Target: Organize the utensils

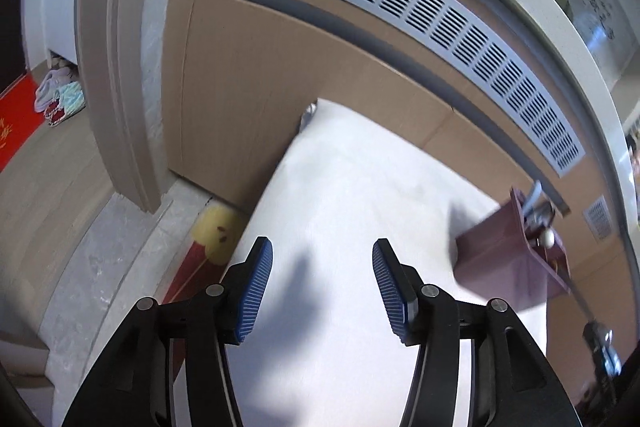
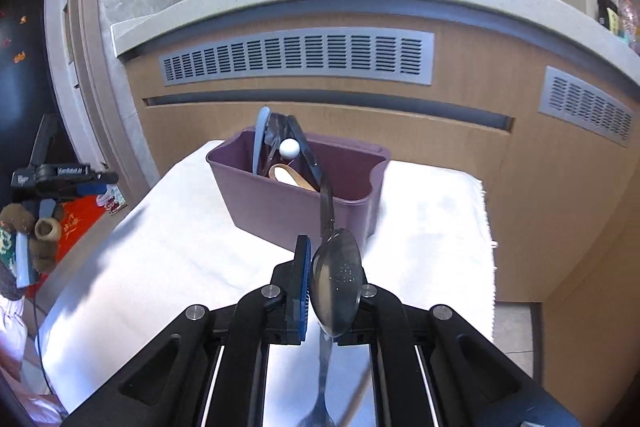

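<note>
Holding a shiny metal spoon (image 2: 337, 277) pinched by its bowl, the right tongs (image 2: 334, 291) hover at the near side of a purple plastic utensil caddy (image 2: 296, 205) on the white-clothed surface (image 2: 168, 251). Several utensils already stand inside the caddy, so sorting looks well along, with this spoon not yet in. The left tongs (image 1: 322, 285) are spread and empty over bare cloth. The caddy's contents overlap and are hard to tell apart; the spoon's handle tip is blurred.
</note>
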A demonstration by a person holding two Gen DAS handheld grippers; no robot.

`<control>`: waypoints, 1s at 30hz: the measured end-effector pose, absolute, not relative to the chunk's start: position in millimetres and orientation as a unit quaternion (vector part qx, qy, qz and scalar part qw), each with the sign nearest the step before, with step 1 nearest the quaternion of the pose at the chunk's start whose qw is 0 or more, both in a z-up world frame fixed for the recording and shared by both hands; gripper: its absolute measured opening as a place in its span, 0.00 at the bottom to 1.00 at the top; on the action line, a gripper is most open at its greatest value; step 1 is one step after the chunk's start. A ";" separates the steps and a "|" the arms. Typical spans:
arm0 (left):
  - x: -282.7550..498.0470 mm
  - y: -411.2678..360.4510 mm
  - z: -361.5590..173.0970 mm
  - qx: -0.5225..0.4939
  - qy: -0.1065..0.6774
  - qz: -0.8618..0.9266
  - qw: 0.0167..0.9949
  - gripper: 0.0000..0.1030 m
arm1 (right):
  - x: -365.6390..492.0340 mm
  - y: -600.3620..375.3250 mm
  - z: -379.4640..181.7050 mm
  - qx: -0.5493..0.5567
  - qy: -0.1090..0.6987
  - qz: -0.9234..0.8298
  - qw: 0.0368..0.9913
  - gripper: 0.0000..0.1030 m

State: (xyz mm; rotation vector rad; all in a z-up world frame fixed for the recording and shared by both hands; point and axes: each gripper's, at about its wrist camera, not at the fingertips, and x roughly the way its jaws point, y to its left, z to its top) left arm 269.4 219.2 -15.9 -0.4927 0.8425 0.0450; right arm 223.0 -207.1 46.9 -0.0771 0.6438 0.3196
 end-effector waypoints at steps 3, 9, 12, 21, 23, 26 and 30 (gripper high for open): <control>253.6 204.3 -14.8 -0.231 0.406 0.004 0.884 0.54 | 214.4 -212.3 62.1 -0.037 0.295 0.143 0.944 0.07; 218.2 133.4 -35.0 -0.190 0.444 -0.081 0.872 0.66 | 196.2 -201.4 88.8 -0.043 0.273 0.156 0.948 0.07; 205.7 96.4 -46.5 -0.168 0.464 -0.112 0.863 0.66 | 187.3 -184.6 80.1 -0.064 0.291 0.164 0.940 0.07; 173.8 33.8 -58.5 -0.136 0.478 -0.182 0.848 0.72 | 178.4 -176.1 35.4 -0.060 0.373 0.148 0.914 0.07; 171.1 29.4 -55.9 -0.128 0.473 -0.187 0.851 0.74 | 176.9 -177.7 51.4 -0.061 0.355 0.143 0.922 0.07; 168.5 34.1 -50.4 -0.137 0.463 -0.192 0.854 0.76 | 185.5 -180.9 82.3 -0.054 0.340 0.133 0.929 0.07; 173.1 49.1 -46.0 -0.153 0.460 -0.182 0.856 0.78 | 218.3 -192.3 119.1 -0.019 0.369 0.135 0.919 0.07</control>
